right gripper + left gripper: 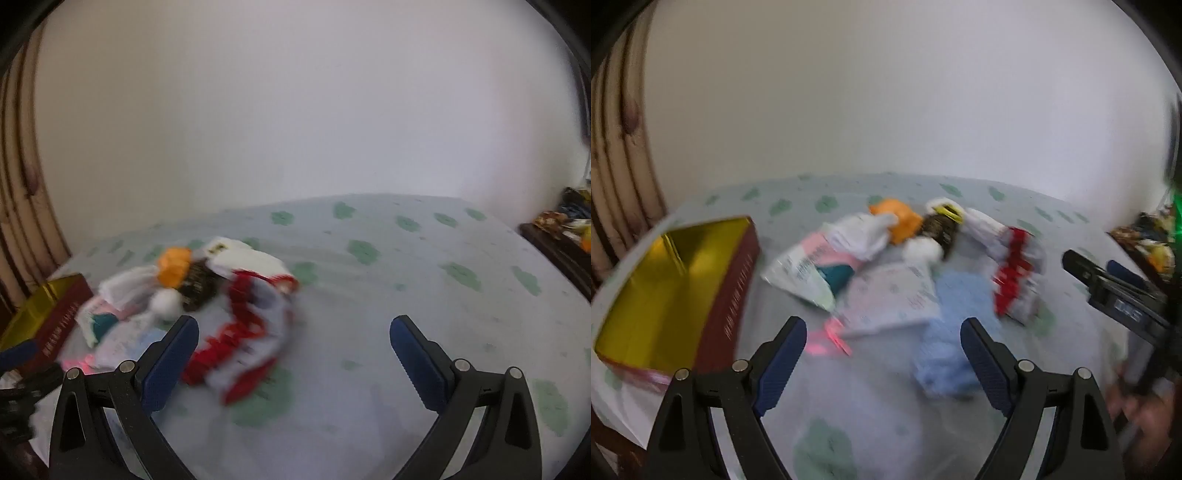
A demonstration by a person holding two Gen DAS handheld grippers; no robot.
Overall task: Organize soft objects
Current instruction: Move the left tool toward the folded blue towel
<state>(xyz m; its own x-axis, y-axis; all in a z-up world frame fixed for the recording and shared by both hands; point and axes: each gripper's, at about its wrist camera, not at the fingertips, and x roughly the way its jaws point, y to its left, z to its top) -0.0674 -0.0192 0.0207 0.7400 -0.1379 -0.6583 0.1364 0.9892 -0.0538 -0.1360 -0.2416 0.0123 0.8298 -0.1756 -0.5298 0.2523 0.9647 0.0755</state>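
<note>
Left wrist view shows the left gripper (pixel 882 339) wide open with nothing in it, hanging over the bed (pixel 997 192). Just past its fingers lies a blue cloth (pixel 956 306) in a pile of soft things (pixel 905 254). Left of the pile sits an open red box (pixel 676 291), gold inside and holding nothing. The right gripper (pixel 293 339) is wide open too, holding nothing, with a red and white cloth (pixel 243 332) beside its left finger.

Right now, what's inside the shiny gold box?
The gold box looks empty in the left wrist view: only its shiny golden floor and walls show. The near corner is hidden by its dark red side, and the picture is blurry. The soft things lie outside it on the bed.
</note>
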